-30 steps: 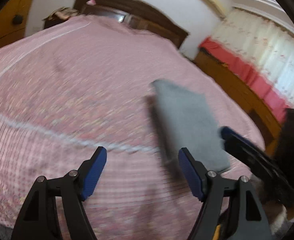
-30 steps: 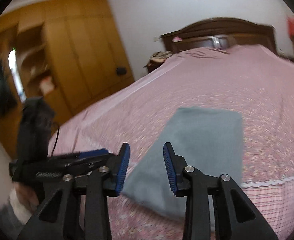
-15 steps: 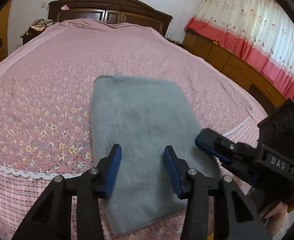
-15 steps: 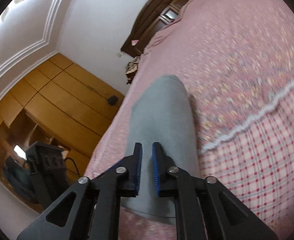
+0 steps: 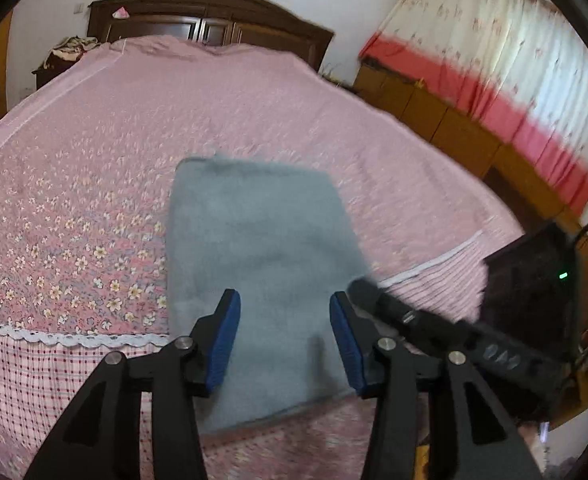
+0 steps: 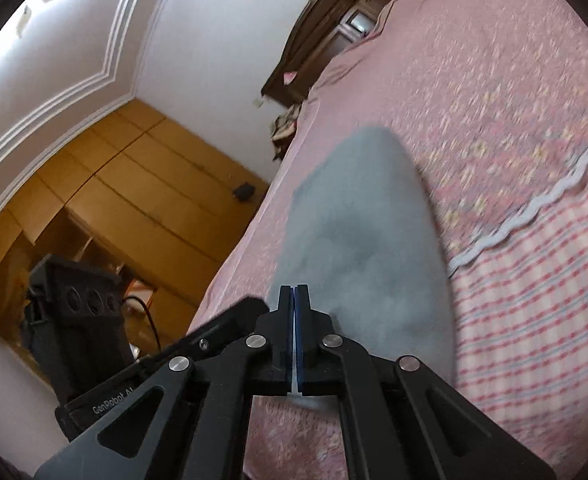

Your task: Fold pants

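The grey pants [image 5: 262, 240] lie folded into a flat rectangle on the pink flowered bedspread [image 5: 94, 160], near the foot of the bed. My left gripper [image 5: 286, 336] hovers over their near end. Its blue pads stand apart, the cloth lies flat below them, and neither pad presses on it. My right gripper [image 6: 294, 292] is shut, pad against pad, with nothing seen between. It is rolled to one side, low over the pants [image 6: 357, 220]. In the left wrist view the right gripper's tip [image 5: 359, 286] sits at the pants' right edge.
A checked band with white lace trim [image 5: 54, 336] runs along the bed's foot. The dark wooden headboard [image 5: 214, 12] stands at the far end. Low wooden cabinets [image 5: 433, 120] under red-and-white curtains [image 5: 513, 60] line the right side. A wooden wardrobe [image 6: 114, 184] lines the left.
My left gripper has swung from the bare bedspread to over the pants, and its jaws have narrowed. My right gripper has rolled, come down lower and gone from open to shut.
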{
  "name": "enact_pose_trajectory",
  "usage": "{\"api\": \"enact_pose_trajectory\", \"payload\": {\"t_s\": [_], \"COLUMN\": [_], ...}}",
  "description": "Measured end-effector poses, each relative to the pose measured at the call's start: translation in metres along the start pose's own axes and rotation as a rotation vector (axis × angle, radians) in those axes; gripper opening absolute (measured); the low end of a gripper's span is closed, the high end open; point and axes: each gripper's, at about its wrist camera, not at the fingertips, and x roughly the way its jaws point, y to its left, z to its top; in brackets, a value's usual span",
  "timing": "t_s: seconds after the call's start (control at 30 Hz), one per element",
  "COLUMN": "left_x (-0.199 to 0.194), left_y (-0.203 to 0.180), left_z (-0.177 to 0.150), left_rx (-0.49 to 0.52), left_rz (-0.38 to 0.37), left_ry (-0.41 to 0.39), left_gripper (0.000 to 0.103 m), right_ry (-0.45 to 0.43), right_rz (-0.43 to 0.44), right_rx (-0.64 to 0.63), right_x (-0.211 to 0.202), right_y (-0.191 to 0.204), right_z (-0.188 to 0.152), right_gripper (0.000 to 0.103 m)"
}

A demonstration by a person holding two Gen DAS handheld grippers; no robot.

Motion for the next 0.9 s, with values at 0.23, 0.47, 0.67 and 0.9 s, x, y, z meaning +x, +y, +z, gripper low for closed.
{"api": "enact_pose_trajectory", "payload": {"t_s": [0.23, 0.47, 0.67, 0.9], "left_x": [0.031, 0.026, 0.005, 0.053], "left_y": [0.024, 0.027, 0.015, 0.028], "left_z": [-0.024, -0.03, 0.005, 0.048], "left_rx": [-0.008, -0.015, 0.03, 0.022], "left_rz": [0.084, 0.095, 0.047, 0.056], "left_ry": [0.075, 0.079, 0.079, 0.114], "left_gripper": [0.026, 0.02, 0.021, 0.022], "right_ry": [0.063, 0.106, 0.132, 0.217], "right_rz": [-0.044, 0.026, 0.095, 0.004], "right_rx": [0.012, 0.064, 0.036, 0.011], "right_x": [0.018, 0.006, 0.005, 0.056], "right_y": [-0.022, -0.011, -0.001, -0.023], "right_z": [-0.011, -0.007, 0.055, 0.089], "right_gripper": [0.0, 0.002, 0.002, 0.003]}}
